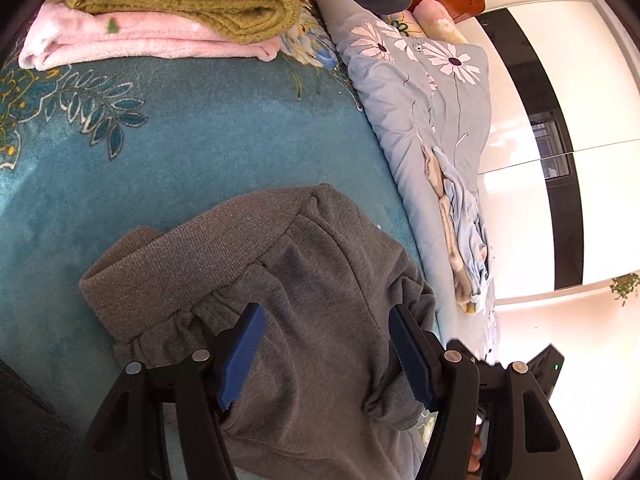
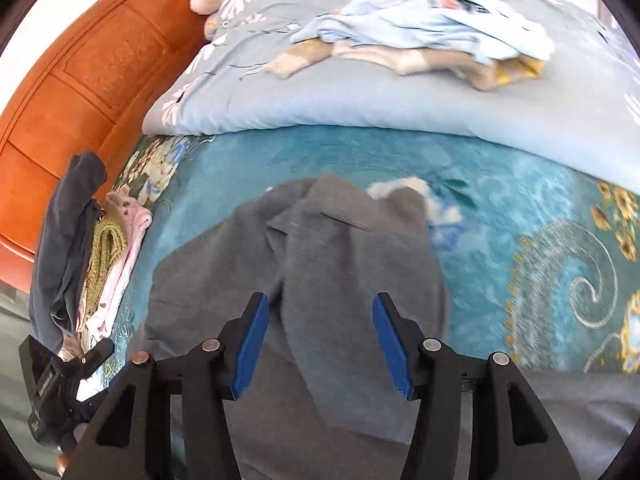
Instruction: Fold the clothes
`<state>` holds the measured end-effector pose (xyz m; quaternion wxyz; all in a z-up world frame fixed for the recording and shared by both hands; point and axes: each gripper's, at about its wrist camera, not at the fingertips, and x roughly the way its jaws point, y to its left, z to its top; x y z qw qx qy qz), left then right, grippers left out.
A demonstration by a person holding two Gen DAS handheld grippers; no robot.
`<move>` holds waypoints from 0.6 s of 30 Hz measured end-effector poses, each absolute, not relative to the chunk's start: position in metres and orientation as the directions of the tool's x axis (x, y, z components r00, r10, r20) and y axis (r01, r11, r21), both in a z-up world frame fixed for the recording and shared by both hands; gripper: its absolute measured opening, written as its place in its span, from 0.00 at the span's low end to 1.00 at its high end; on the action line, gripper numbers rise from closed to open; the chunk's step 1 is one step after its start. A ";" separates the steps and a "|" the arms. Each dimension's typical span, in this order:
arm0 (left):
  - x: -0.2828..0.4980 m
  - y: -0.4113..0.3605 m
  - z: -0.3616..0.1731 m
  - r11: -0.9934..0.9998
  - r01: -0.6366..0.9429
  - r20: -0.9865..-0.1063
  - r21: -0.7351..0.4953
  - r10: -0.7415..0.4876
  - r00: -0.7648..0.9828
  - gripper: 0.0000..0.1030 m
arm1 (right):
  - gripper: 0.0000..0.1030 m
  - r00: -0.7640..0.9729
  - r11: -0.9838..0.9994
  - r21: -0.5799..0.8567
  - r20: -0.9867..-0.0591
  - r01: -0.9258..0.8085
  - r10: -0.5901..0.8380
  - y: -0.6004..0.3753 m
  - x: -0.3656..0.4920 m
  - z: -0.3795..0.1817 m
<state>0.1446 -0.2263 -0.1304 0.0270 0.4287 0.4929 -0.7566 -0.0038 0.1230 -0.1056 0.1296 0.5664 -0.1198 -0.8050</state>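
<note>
Grey sweatshirt (image 1: 304, 280) between spread tools

a bed fills the room, spread with a teal plush blanket (image 1: 224, 128) patterned in gold and white flowers. a grey-blue quilt (image 2: 360, 92) printed with daisies lies bunched along its far side. an orange-brown carved wooden headboard (image 2: 80, 92) stands at the end of the bed. beyond the bed, glossy white wardrobe panels (image 1: 600, 80) with a black strip (image 1: 556, 184) between them catch bright light.
</note>
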 end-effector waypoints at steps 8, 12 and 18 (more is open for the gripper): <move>0.153 -0.232 -0.136 -0.476 0.497 -0.679 -0.726 0.383 -0.626 0.67 | 0.36 -0.297 -0.973 0.229 -0.932 -0.041 -0.207 0.095 -0.042 -0.135; 0.156 -0.233 -0.139 -0.457 0.507 -0.677 -0.731 0.391 -0.623 0.67 | 0.06 -0.295 -0.936 0.334 -0.911 -0.115 -0.288 0.150 -0.045 -0.121; 0.147 -0.222 -0.134 -0.505 0.485 -0.691 -0.714 0.396 -0.605 0.67 | 0.04 -0.488 -0.921 0.366 -0.833 -0.133 -0.260 0.265 -0.027 -0.058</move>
